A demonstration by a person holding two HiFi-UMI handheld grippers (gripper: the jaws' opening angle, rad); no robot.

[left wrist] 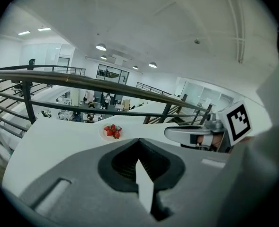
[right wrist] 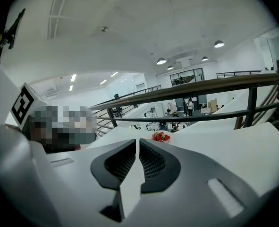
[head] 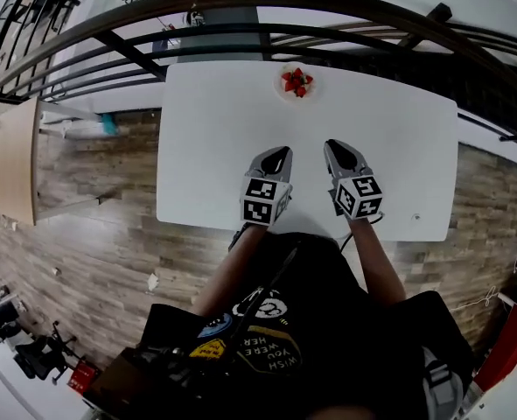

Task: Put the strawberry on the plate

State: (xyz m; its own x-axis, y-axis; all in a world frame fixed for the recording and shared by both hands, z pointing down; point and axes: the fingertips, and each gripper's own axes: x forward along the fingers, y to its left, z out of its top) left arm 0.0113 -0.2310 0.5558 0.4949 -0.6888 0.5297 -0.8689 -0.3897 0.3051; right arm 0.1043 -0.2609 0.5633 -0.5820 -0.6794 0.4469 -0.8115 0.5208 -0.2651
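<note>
**Q:** Claw state, each side?
**A:** Left gripper: jaws closed together, nothing between them. Right gripper: jaws drawn to a thin slit, also empty. The two sit side by side over the near half of the white table.
**Q:** Fruit location?
**A:** The red strawberries are heaped on the small plate at the table's far edge, roughly centre, well apart from both grippers. A dark railing runs beyond it.

A smooth, matt white table fills centre frame; wood-plank floor lower left; dark metal railing across the top; glossy strawberries.
</note>
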